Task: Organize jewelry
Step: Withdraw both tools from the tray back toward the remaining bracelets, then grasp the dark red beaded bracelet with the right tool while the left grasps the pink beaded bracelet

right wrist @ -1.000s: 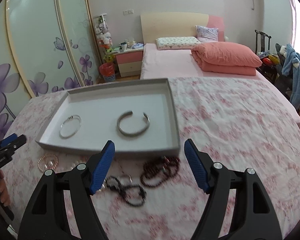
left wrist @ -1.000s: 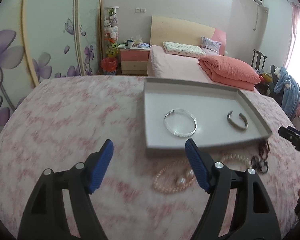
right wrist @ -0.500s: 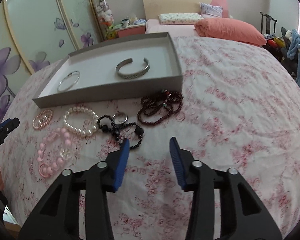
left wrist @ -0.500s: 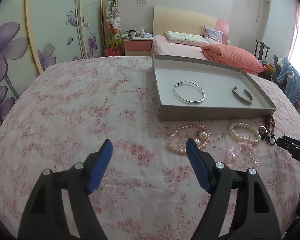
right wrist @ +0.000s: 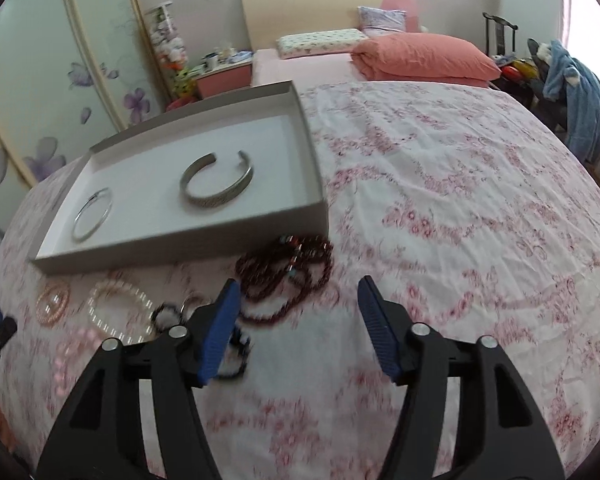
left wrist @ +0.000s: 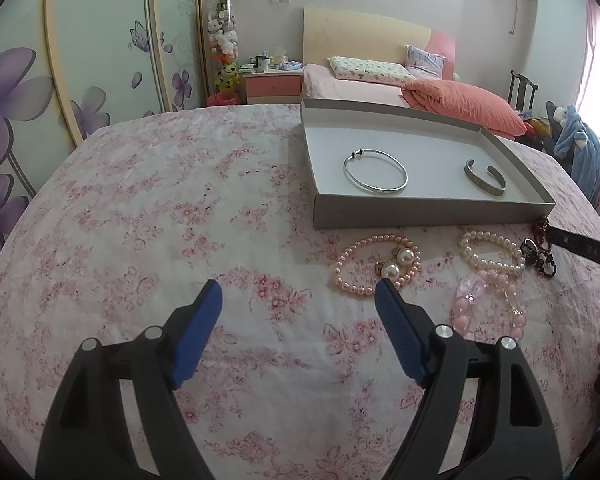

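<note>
A grey tray (left wrist: 420, 212) (right wrist: 172, 250) on the floral bedspread holds a thin silver bangle (left wrist: 375, 176) (right wrist: 91, 220) and a silver cuff (left wrist: 485, 177) (right wrist: 217, 183). In front of it lie a pink pearl bracelet with pearl earrings (left wrist: 374, 266), a white pearl bracelet (left wrist: 490, 250) (right wrist: 118, 314), a pink bead bracelet (left wrist: 496, 304), black pieces (left wrist: 540, 258) and a dark red bead strand (right wrist: 286, 274). My left gripper (left wrist: 298, 300) is open and empty, left of the pink pearls. My right gripper (right wrist: 298, 300) is open and empty, just above the red strand.
The bedspread (left wrist: 160, 220) stretches left of the tray and right of it (right wrist: 460, 200). A second bed with an orange quilt (left wrist: 460, 104), a nightstand (left wrist: 274, 86) and floral wardrobe doors (left wrist: 80, 60) stand behind. A chair with blue clothing (right wrist: 572, 88) is at right.
Both grippers pulled back from the tray, bringing the loose bracelets into view. My right gripper narrowed, then opened wider and moved forward over the red strand.
</note>
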{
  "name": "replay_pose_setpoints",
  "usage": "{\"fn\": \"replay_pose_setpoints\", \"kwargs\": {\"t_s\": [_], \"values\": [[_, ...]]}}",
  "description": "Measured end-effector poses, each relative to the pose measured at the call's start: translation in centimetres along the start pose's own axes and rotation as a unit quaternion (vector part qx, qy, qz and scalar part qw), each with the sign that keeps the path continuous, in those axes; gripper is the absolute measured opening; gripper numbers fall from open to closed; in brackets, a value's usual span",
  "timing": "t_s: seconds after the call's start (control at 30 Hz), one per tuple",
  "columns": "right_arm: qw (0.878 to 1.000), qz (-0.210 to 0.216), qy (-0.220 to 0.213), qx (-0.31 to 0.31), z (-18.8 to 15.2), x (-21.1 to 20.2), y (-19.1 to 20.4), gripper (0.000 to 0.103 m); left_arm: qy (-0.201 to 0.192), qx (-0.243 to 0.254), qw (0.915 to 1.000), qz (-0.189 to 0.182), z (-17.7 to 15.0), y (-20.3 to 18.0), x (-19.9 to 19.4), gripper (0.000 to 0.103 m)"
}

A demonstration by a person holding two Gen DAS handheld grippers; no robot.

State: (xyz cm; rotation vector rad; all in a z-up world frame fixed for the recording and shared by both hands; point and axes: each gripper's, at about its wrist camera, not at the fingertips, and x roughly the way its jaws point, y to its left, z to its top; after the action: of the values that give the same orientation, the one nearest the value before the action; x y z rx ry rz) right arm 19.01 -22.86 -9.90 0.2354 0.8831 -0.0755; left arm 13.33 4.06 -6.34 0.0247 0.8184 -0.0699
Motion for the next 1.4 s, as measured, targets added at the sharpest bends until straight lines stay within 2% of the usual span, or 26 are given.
{"fn": "replay_pose_setpoints", "kwargs": {"t_s": [0.23, 0.27, 0.3, 0.37, 0.43, 0.53, 0.67, 0.77, 0.87, 0.93, 0.97, 1.0, 1.03, 1.13, 1.33, 1.4], "values": [[1.0, -0.015, 0.007, -0.014, 0.9, 1.7, 1.0, 0.062, -0.001, 0.003, 0.9999, -0.012, -0.1, -0.4, -0.4, 0.077], [1.0, -0.021, 0.007, -0.019, 0.7, 1.7, 1.2, 0.059, -0.001, 0.003, 0.9999, -0.014, -0.1, -0.5, -0.5, 0.077], [0.999, -0.028, 0.004, -0.028, 0.7, 1.8, 1.4, 0.055, -0.002, 0.005, 0.9998, -0.017, -0.1, -0.7, -0.6, 0.077], [0.999, -0.035, 0.001, -0.04, 0.5, 1.7, 1.7, 0.036, -0.003, 0.007, 0.9997, -0.024, -0.2, -1.1, -0.8, 0.077], [0.999, -0.031, -0.001, -0.042, 0.3, 1.3, 1.4, 0.022, -0.002, 0.011, 0.9993, -0.035, -0.2, -1.8, -1.0, 0.077], [0.999, -0.024, 0.001, -0.035, -0.1, 0.8, 0.7, 0.016, 0.0, 0.028, 0.998, -0.056, -0.5, -3.4, -1.3, 0.077], [1.0, -0.021, 0.002, -0.023, -1.1, -0.2, -0.5, 0.014, 0.009, 0.053, 0.9958, -0.073, -0.9, -5.7, -1.0, 0.076], [1.0, -0.018, 0.001, -0.021, -1.5, -0.6, -0.9, 0.014, 0.026, 0.07, 0.9938, -0.083, -1.2, -7.6, -0.2, 0.071], [1.0, -0.017, 0.001, -0.022, -1.8, -0.8, -1.0, 0.014, 0.043, 0.089, 0.9917, -0.082, -1.5, -9.2, 0.8, 0.065], [1.0, -0.017, 0.001, -0.024, -1.9, -0.9, -1.0, 0.014, 0.052, 0.101, 0.9908, -0.073, -1.7, -9.9, 1.7, 0.054], [1.0, -0.017, 0.0, -0.024, -2.0, -1.0, -1.0, 0.014, 0.057, 0.104, 0.9905, -0.069, -1.8, -10.2, 2.0, 0.053], [1.0, -0.015, 0.0, -0.024, -2.0, -1.0, -1.0, 0.014, 0.048, 0.11, 0.9909, -0.061, -1.8, -10.4, 2.0, 0.049], [1.0, -0.013, 0.0, -0.024, -2.0, -1.0, -1.0, 0.014, 0.047, 0.111, 0.9908, -0.061, -1.8, -10.3, 2.0, 0.043], [1.0, -0.002, 0.002, -0.026, -2.3, -1.2, -0.9, 0.014, 0.049, 0.108, 0.9917, -0.049, -1.7, -9.3, 2.1, 0.034], [0.999, 0.031, 0.011, -0.038, -3.8, -2.4, -0.3, 0.014, 0.046, 0.096, 0.9943, -0.009, -2.1, -5.6, 1.5, 0.033], [0.998, 0.035, 0.011, -0.051, -4.5, -2.8, 0.2, 0.014, 0.046, 0.089, 0.9949, -0.009, -2.3, -4.6, 1.3, 0.034]]}}
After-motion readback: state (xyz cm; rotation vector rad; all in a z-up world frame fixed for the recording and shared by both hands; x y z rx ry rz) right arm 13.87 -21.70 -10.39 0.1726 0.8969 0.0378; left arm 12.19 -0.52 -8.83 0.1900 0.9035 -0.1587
